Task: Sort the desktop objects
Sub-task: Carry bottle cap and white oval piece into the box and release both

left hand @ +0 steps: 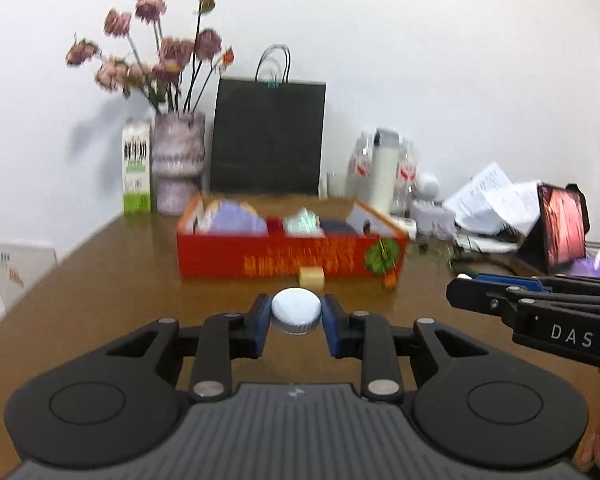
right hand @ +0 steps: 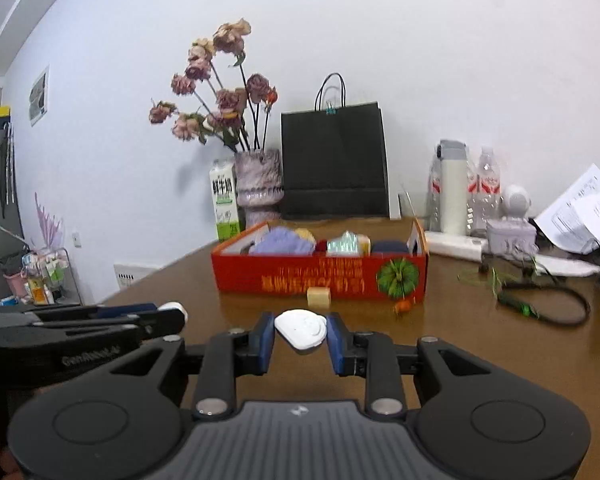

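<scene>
My left gripper (left hand: 296, 316) is shut on a small round jar with a white lid (left hand: 296, 310), held above the brown table. My right gripper (right hand: 301, 334) is shut on a flat white rounded case (right hand: 301, 330). The left gripper also shows at the left of the right wrist view (right hand: 172, 314), and the right gripper shows at the right of the left wrist view (left hand: 460, 286). Ahead stands an open red cardboard box (left hand: 284, 258) (right hand: 320, 276) filled with several items. A small tan cube (left hand: 311, 276) (right hand: 319, 296) lies just in front of the box.
A small orange item (right hand: 404, 306) lies by the box's right corner. Behind stand a vase of dried flowers (left hand: 178, 164), a milk carton (left hand: 136, 166), a black paper bag (left hand: 266, 136), bottles (right hand: 452, 188), papers (right hand: 580, 212) and a cable (right hand: 548, 304). A tablet (left hand: 562, 228) stands at right.
</scene>
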`<control>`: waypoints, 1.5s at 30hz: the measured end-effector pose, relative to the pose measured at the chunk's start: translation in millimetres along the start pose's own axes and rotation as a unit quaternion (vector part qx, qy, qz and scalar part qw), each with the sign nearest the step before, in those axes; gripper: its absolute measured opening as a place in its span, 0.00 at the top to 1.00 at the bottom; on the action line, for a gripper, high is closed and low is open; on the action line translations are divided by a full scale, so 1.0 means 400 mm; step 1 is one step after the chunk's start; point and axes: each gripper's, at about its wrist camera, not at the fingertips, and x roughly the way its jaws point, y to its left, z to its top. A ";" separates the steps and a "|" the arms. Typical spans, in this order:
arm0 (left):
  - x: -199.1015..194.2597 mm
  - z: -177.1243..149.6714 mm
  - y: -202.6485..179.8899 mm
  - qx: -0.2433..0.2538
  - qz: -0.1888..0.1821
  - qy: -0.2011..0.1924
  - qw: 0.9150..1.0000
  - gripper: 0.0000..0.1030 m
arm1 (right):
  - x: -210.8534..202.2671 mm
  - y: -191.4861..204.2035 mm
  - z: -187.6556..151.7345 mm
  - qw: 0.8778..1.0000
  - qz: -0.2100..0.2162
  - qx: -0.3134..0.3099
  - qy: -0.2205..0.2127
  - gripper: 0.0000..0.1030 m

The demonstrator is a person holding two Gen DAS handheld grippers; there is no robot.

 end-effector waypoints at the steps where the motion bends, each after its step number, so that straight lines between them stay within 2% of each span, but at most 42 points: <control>1: 0.024 0.031 0.012 -0.003 0.003 -0.006 1.000 0.72 | 0.026 -0.006 0.027 1.000 0.005 0.000 0.003 0.74; 3: 0.077 0.081 0.036 -0.006 0.001 -0.011 1.000 0.72 | 0.090 -0.019 0.088 1.000 0.023 -0.001 0.003 0.74; 8: 0.255 0.228 0.113 -0.002 0.036 0.002 0.999 0.72 | 0.303 -0.036 0.235 0.999 0.045 0.007 0.026 0.74; 11: 0.385 0.278 0.158 0.016 0.040 0.054 0.998 0.72 | 0.455 -0.038 0.288 0.996 0.035 0.028 0.078 0.74; 15: 0.528 0.300 0.228 -0.011 0.043 0.135 0.990 0.72 | 0.628 -0.052 0.322 0.983 0.053 0.071 0.164 0.74; 16: 0.564 0.302 0.246 -0.017 0.038 0.159 0.986 0.72 | 0.668 -0.061 0.324 0.977 0.063 0.085 0.186 0.74; 19: 0.647 0.290 0.277 -0.023 0.003 0.224 0.974 0.72 | 0.756 -0.060 0.316 0.969 0.044 0.082 0.230 0.74; 20: 0.667 0.282 0.279 -0.020 -0.003 0.234 0.972 0.72 | 0.779 -0.061 0.310 0.966 0.041 0.085 0.242 0.74; 22: 0.695 0.269 0.283 -0.011 0.022 0.235 0.972 0.71 | 0.819 -0.053 0.292 0.959 0.035 0.075 0.272 0.72; 23: 0.707 0.264 0.283 -0.006 0.026 0.237 0.971 0.67 | 0.833 -0.051 0.285 0.958 0.032 0.071 0.276 0.72; 24: 0.713 0.260 0.281 -0.007 0.016 0.240 0.971 0.59 | 0.847 -0.048 0.280 0.957 0.025 0.064 0.282 0.71; 25: 0.720 0.261 0.280 -0.007 0.006 0.246 0.969 0.55 | 0.858 -0.047 0.279 0.955 0.021 0.063 0.288 0.70; 28: 0.729 0.277 0.273 0.007 0.008 0.247 0.969 0.51 | 0.863 -0.057 0.298 0.958 0.011 0.061 0.280 0.70; 29: 0.733 0.287 0.272 0.010 0.015 0.247 0.969 0.44 | 0.856 -0.060 0.310 0.961 0.006 0.060 0.272 0.65; 30: 0.732 0.300 0.272 0.012 0.021 0.242 0.970 0.42 | 0.852 -0.065 0.322 0.962 0.003 0.061 0.266 0.59; 31: 0.730 0.317 0.275 0.010 0.019 0.237 0.971 0.40 | 0.847 -0.071 0.334 0.964 0.000 0.063 0.260 0.56; 33: 0.724 0.345 0.277 0.005 0.020 0.235 0.972 0.28 | 0.838 -0.086 0.358 0.965 -0.007 0.063 0.253 0.48; 36: 0.702 0.383 0.274 0.002 0.019 0.224 0.974 0.15 | 0.810 -0.110 0.378 0.969 -0.024 0.060 0.240 0.39; 40: 0.671 0.396 0.252 -0.003 0.014 0.222 0.975 0.06 | 0.772 -0.140 0.372 0.969 -0.023 0.067 0.237 0.36; 42: 0.658 0.391 0.235 -0.006 0.023 0.225 0.974 0.05 | 0.754 -0.145 0.358 0.970 -0.026 0.064 0.235 0.35; 45: 0.608 0.388 0.213 -0.011 0.047 0.202 0.978 0.04 | 0.692 -0.142 0.345 0.978 -0.041 0.044 0.201 0.35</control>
